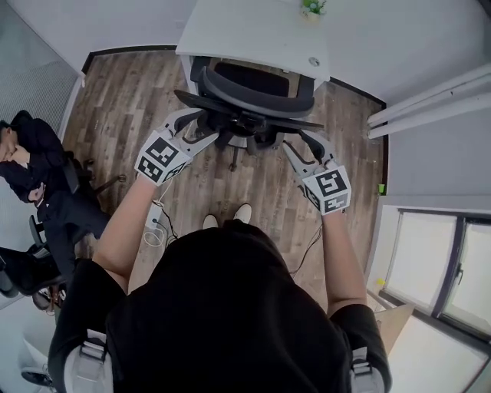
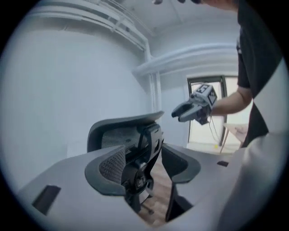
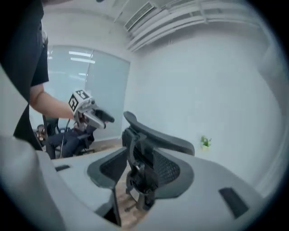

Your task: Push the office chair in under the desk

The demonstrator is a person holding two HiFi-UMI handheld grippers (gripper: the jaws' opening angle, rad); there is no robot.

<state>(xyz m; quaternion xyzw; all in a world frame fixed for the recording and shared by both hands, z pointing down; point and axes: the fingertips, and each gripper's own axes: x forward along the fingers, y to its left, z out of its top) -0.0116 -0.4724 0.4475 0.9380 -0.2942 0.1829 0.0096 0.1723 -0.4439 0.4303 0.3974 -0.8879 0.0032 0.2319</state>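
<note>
The black mesh office chair (image 1: 253,96) stands with its seat under the white desk (image 1: 253,34) and its backrest towards me. My left gripper (image 1: 201,130) is open by the left edge of the backrest, and my right gripper (image 1: 298,147) is open just off its right edge; I cannot tell whether either touches the chair. In the left gripper view the chair back (image 2: 131,149) shows in the gap between the spread jaws, with the right gripper (image 2: 194,108) beyond it. The right gripper view likewise shows the chair back (image 3: 153,153), with the left gripper (image 3: 92,115) beyond.
A small potted plant (image 1: 313,8) sits on the desk's far edge. At the left a person (image 1: 34,165) sits on another chair. Cables (image 1: 157,222) lie on the wood floor near my feet (image 1: 226,217). Windows (image 1: 430,261) and a wall close the right side.
</note>
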